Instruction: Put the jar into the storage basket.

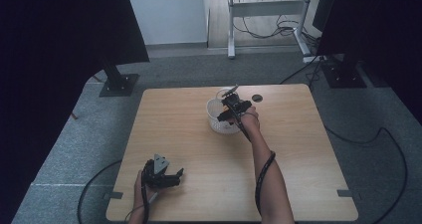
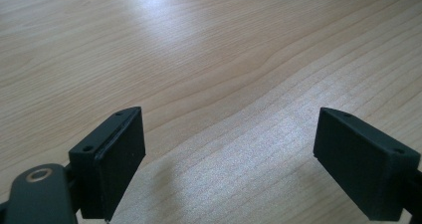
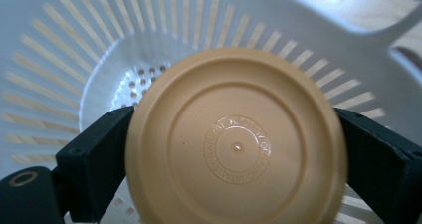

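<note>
I have a tan plastic bowl (image 3: 236, 144) clamped between the jaws of my right gripper (image 1: 230, 109), which grip it on either side of its round bottom. That bottom faces my right gripper's camera. I hold it over the mouth of the white strainer basket (image 3: 59, 74), which stands on the far middle of the wooden table (image 1: 199, 149). Through the slotted wall I see the holes in the basket's floor; I see nothing else lying inside it. I judge the carrying part done: the bowl has reached the basket but still hangs in my grip, so lowering and letting go are left.

My left gripper (image 1: 169, 176) rests near the table's front left corner, well apart from the basket, its jaws spread wide with nothing but bare wood grain between them.

Raised lettering runs in a ring around the centre of the bowl's bottom, too blurred for me to read. I see no other label or brand.
</note>
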Tool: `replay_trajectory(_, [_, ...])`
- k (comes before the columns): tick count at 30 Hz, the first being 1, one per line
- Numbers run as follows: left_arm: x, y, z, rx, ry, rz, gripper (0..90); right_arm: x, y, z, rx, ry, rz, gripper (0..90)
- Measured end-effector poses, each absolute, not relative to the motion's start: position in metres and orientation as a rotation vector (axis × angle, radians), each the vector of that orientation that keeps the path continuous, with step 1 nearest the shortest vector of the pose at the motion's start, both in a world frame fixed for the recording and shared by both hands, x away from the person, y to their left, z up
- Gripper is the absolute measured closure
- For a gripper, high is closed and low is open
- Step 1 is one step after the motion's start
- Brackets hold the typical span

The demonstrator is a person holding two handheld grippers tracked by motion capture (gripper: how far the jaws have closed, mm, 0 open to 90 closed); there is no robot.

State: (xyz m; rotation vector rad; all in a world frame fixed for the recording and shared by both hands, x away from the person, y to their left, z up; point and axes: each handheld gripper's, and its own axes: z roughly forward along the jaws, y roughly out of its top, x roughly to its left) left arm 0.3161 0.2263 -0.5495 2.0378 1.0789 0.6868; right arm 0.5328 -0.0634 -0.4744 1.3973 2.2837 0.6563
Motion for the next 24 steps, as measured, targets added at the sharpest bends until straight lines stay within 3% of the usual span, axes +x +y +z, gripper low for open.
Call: replay_trajectory(24, [0.316, 0.223, -0.550, 2.064, 1.078, 0.703, 12.5, 0.476, -0.099, -0.454, 1.294, 2.129, 0.977, 6.1])
